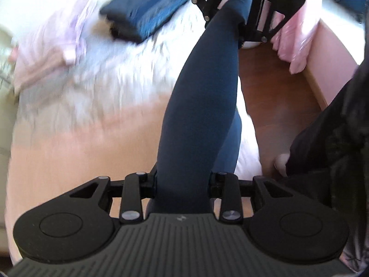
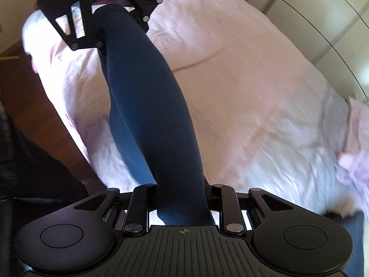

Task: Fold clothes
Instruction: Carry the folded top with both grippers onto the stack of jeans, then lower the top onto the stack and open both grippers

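Note:
A dark navy stretchy garment [image 1: 203, 97] is held taut in the air between my two grippers, above the bed. My left gripper [image 1: 182, 182] is shut on one end of it. My right gripper shows at the top of the left wrist view [image 1: 239, 23], clamped on the other end. In the right wrist view the same navy garment [image 2: 147, 97] runs from my right gripper [image 2: 182, 196], shut on it, up to my left gripper [image 2: 101, 23] at the top. The fingertips are hidden by the cloth.
A pink-white bedspread [image 2: 242, 80] covers the bed below. A folded dark blue stack [image 1: 145, 9] and a pale pink garment [image 1: 50, 53] lie on it. Brown wood floor [image 1: 276, 106] and a pink bed frame [image 1: 332, 53] are to the right. Cream wardrobe doors [image 2: 322, 11] stand beyond.

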`<state>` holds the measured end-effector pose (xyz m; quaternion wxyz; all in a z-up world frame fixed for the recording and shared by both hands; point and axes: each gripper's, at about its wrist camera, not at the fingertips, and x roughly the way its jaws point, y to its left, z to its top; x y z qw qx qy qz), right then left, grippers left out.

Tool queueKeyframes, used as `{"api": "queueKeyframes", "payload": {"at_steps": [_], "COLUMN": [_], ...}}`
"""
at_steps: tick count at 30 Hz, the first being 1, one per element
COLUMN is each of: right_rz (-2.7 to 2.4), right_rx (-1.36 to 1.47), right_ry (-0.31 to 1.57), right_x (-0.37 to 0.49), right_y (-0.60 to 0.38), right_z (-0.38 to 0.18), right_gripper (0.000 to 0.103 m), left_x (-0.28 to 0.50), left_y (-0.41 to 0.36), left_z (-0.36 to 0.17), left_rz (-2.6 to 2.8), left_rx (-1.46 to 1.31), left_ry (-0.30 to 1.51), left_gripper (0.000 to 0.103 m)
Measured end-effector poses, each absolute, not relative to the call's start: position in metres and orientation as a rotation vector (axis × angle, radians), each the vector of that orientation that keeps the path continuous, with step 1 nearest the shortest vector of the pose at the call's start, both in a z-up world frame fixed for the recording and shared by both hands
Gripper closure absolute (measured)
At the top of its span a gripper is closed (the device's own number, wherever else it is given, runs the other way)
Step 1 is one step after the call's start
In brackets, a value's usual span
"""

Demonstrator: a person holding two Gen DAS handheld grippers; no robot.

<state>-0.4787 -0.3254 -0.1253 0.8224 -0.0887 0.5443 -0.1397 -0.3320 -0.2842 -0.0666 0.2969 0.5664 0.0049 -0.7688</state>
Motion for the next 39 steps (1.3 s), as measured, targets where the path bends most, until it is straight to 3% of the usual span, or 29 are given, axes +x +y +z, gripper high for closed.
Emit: {"api": "queueKeyframes", "payload": {"at_steps": [12,18,24,26,29,32,34,35,39], "right_rz": [-0.835,-0.958,-0.989,-1.008,-1.009,-0.912,-0.842,-0.832,-0.871], "right_rx": [-0.184,-0.295,-0.412,-0.461,-0.488,-0.426,-0.382,-0.387,-0.412], "right_ry": [1.151,1.119,1.07,1.053,1.035,1.116,1.175,1.179,1.105], "right_x": [-0.605,-0.689,-0.767,-0.786,-0.808,-0.819,-0.824,-0.825,-0.835], "right_y": [-0.425,-0.535,-0.675,-0.712,-0.746,-0.76,-0.767,-0.761,-0.742], "right_z": [-0.01,0.036,0.051,0.044,0.004,-0.08,-0.137,-0.153,-0.154], "right_gripper": [0.08,0.08,0.08,0.08,0.08,0.08,0.078,0.072,0.068], "left_x": [-0.482,-0.57,-0.642,-0.665,-0.683,-0.699,-0.702,-0.703,-0.691], "left_y": [-0.476,-0.606,-0.717,-0.753,-0.773,-0.776,-0.763,-0.756,-0.75], "left_z": [0.021,0.042,0.017,0.006,-0.073,-0.175,-0.209,-0.224,-0.213], "left_rz": [-2.22,-2.152,-2.026,-1.985,-1.963,-1.976,-1.924,-1.9,-1.909], "left_rx": [1.302,1.211,1.129,1.104,1.141,1.321,1.319,1.314,1.251], "left_ry": [-0.582,-0.696,-0.762,-0.781,-0.794,-0.771,-0.856,-0.892,-0.862], "left_gripper": [0.072,0.072,0.072,0.072,0.071,0.066,0.065,0.066,0.055]}}
